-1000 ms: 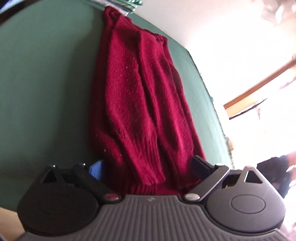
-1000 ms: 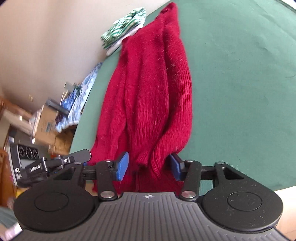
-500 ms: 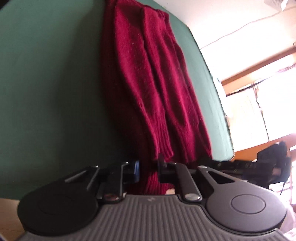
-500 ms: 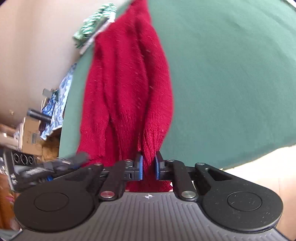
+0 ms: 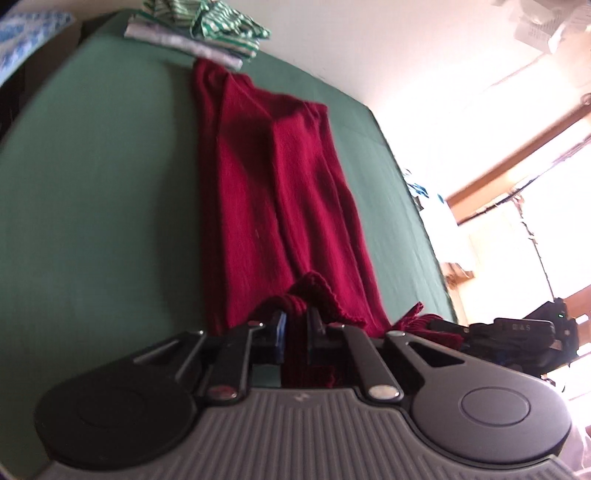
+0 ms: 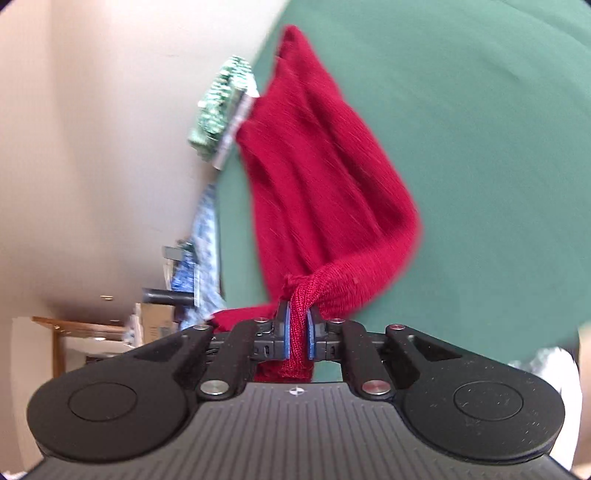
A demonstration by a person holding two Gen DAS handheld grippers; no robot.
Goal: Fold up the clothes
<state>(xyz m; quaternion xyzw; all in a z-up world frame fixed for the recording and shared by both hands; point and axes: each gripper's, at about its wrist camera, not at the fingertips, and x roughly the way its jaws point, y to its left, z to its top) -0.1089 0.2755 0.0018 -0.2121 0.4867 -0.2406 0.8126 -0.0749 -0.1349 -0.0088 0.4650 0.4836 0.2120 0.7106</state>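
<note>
Left wrist view: the red knit sweater (image 5: 280, 192) lies as a long, narrow strip down the middle of the green table (image 5: 96, 206), its far end touching a stack of folded striped clothes (image 5: 199, 29) at the back edge. The sweater's near ribbed hem is pinched in the left gripper (image 5: 295, 326), whose jaws are clamped together on the bunched knit. To the right along the same near edge, the other hem corner is lifted by the second tool, dark and partly hidden. Wide bare green cloth runs left of the sweater; a narrower band lies on its right, up to the table edge. From the right wrist view, the right gripper (image 6: 297, 332) is closed tight on a twisted fold of hem.
</note>
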